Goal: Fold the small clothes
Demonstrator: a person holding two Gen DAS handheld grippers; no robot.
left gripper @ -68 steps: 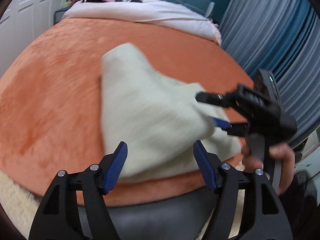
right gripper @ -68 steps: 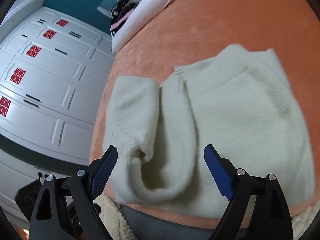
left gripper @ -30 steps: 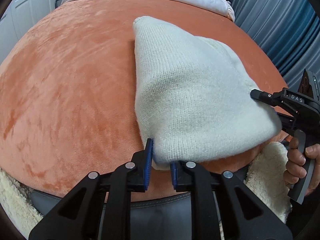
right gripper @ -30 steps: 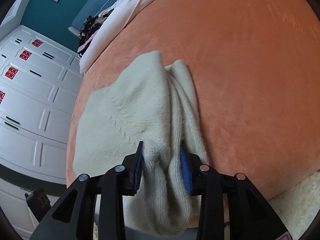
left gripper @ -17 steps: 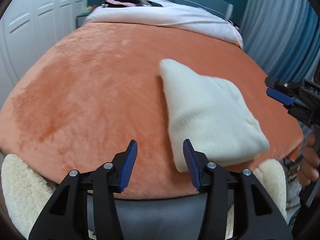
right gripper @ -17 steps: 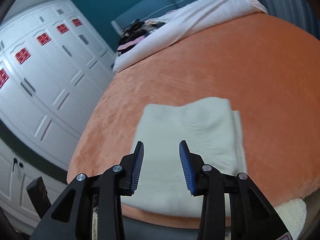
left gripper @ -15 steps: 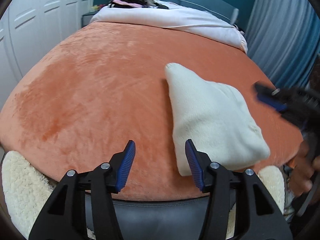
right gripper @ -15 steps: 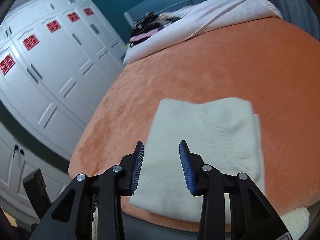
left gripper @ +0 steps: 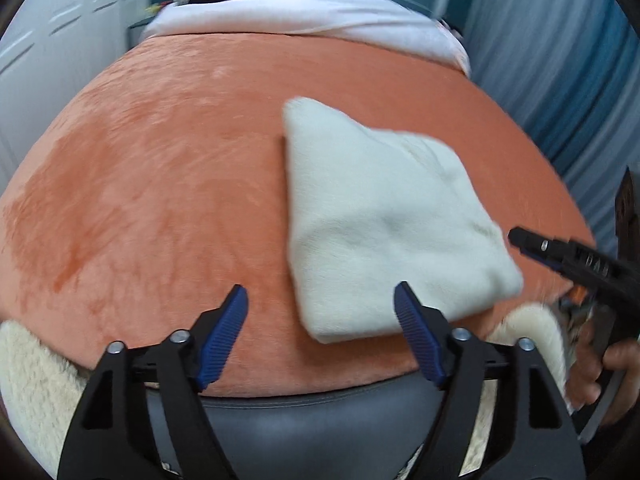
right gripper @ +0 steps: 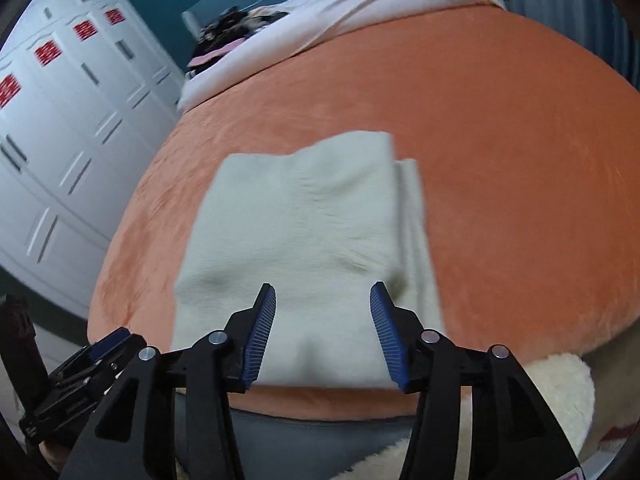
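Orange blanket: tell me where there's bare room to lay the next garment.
The orange blanket is bare between the folded cream sweater and the white wardrobe, and between the sweater and the white bedding. In the right wrist view it is also bare beyond the sweater's other side. The near edge is crowded by both grippers.

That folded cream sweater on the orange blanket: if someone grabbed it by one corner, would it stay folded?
Probably not. The sweater looks like soft, thick knit, so it would likely sag and unfold. Its layers lie loose, one edge peeking out. It probably weighs little.
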